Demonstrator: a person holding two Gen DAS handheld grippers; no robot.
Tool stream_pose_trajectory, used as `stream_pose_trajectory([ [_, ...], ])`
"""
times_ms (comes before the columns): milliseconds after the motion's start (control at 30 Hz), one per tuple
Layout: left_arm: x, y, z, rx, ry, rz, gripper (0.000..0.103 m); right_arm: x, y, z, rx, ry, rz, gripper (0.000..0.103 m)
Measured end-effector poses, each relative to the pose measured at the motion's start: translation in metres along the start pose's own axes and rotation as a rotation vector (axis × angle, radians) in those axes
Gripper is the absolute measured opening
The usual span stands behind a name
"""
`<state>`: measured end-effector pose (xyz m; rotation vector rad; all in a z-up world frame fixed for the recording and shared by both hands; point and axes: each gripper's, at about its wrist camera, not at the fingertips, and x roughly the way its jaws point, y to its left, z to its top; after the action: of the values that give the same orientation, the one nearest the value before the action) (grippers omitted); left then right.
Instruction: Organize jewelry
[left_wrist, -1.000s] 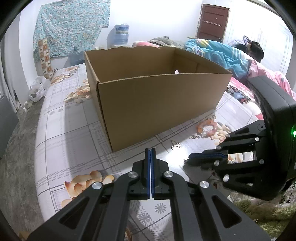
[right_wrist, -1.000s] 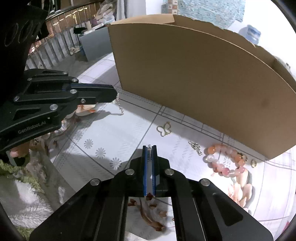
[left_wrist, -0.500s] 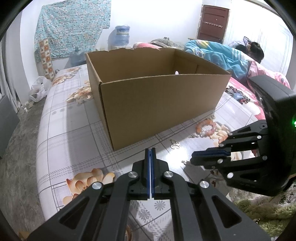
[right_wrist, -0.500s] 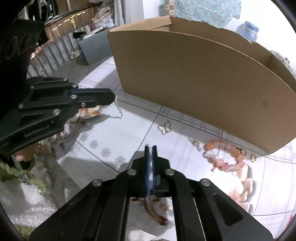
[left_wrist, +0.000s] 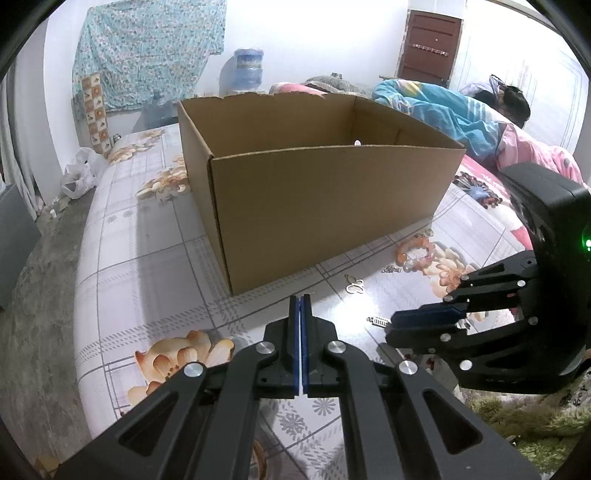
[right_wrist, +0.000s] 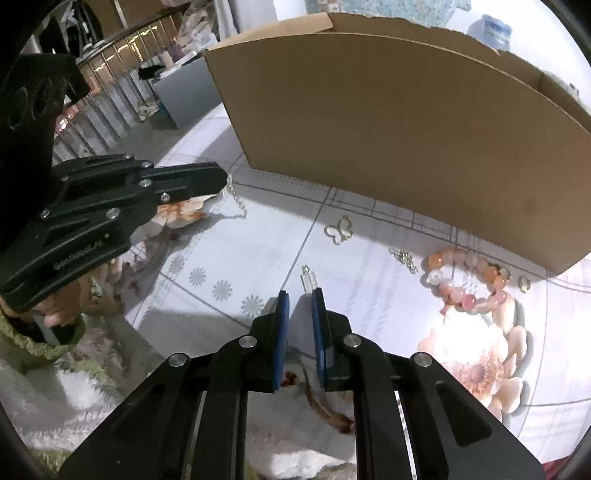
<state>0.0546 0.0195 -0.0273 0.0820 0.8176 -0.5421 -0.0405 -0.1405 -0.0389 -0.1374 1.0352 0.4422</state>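
An open cardboard box (left_wrist: 325, 206) stands on the flowered sheet (left_wrist: 147, 266). In front of it lie a butterfly pendant (right_wrist: 339, 230), a short chain piece (right_wrist: 404, 256), a pink bead bracelet (right_wrist: 469, 284) and a small ring (right_wrist: 523, 283). My right gripper (right_wrist: 299, 295) is low over the sheet and its jaws are opening. A small silver pendant (right_wrist: 308, 280) lies just past its tips, free of the pads. My left gripper (left_wrist: 300, 299) is shut. A thin silver chain (right_wrist: 236, 199) trails from its tip onto the sheet; I cannot tell whether it is pinched.
The box wall rises close behind the jewelry. A person (left_wrist: 509, 107) lies under blankets at the back right. A water bottle (left_wrist: 248, 70) stands by the far wall. A shaggy rug (left_wrist: 535, 424) borders the near edge; the floor drops off at the left.
My right gripper's jaws have parted, and the small silver pendant that sat at their tip now lies on the sheet. The left gripper has kept still.
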Motion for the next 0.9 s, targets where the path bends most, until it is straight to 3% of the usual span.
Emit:
stream_pose_trajectory([
  [400, 0.002, 0.002, -0.002, -0.017, 0.009, -0.002, 0.000, 0.004, 0.003, 0.006, 0.032, -0.038, -0.025, 0.013],
  [900, 0.005, 0.002, -0.002, -0.019, 0.022, -0.008, 0.000, 0.012, 0.025, 0.001, 0.019, -0.108, -0.189, 0.013],
])
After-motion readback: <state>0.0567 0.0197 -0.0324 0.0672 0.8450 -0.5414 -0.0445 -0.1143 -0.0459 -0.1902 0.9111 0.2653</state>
